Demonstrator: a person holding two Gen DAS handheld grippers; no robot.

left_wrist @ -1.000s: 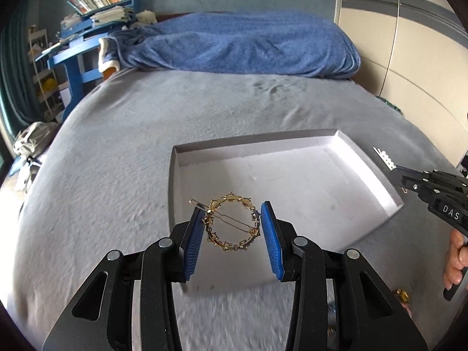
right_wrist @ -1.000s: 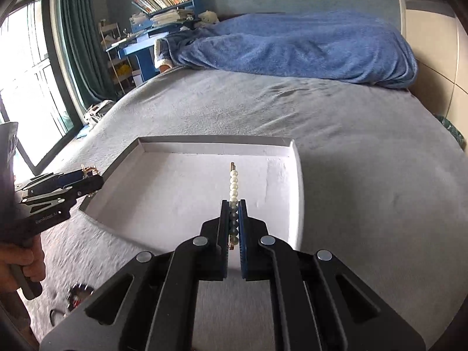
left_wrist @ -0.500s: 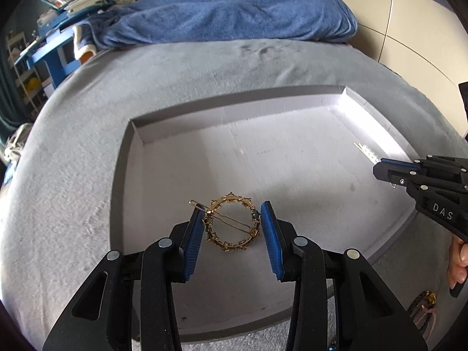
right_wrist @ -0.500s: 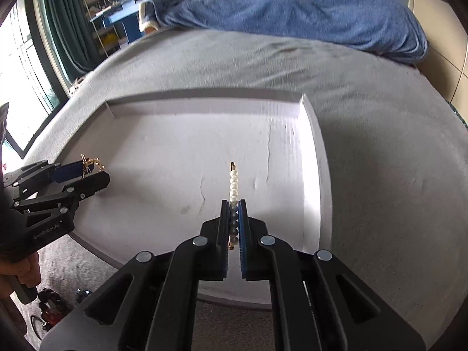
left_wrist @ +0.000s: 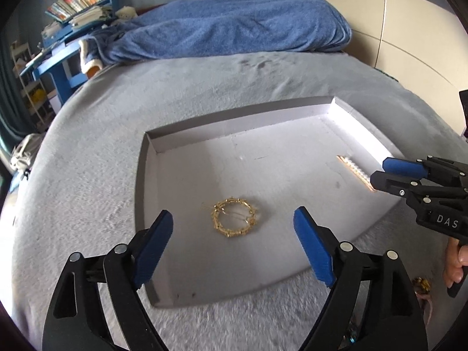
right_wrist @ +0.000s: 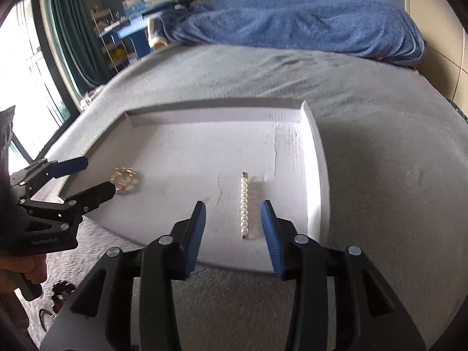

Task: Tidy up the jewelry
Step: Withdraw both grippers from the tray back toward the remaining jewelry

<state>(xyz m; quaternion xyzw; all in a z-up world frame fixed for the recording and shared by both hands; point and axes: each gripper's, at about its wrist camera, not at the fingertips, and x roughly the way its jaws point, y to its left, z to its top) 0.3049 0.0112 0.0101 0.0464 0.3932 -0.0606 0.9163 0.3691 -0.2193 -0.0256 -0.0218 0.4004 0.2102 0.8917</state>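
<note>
A shallow white tray (left_wrist: 242,122) (right_wrist: 210,117) lies on the grey bed. A gold ring-shaped hair clip (left_wrist: 234,216) lies flat on the tray floor near its front left; it also shows in the right wrist view (right_wrist: 124,177). A pearl bar hair clip (right_wrist: 244,204) lies on the tray near its right wall, seen also in the left wrist view (left_wrist: 355,171). My left gripper (left_wrist: 234,245) is open and empty, just behind the gold clip. My right gripper (right_wrist: 232,237) is open and empty, its fingers either side of the pearl clip's near end.
A blue blanket (left_wrist: 234,26) is heaped at the far end of the bed. More loose jewelry lies on the bedcover in front of the tray (left_wrist: 421,285) (right_wrist: 61,289). A blue desk with books (left_wrist: 67,29) stands at the back left, a window (right_wrist: 26,67) to the left.
Both grippers opened and let go: the gold ring clip and the pearl bar clip now lie on the tray floor. Both grippers drew back a little from the tray.
</note>
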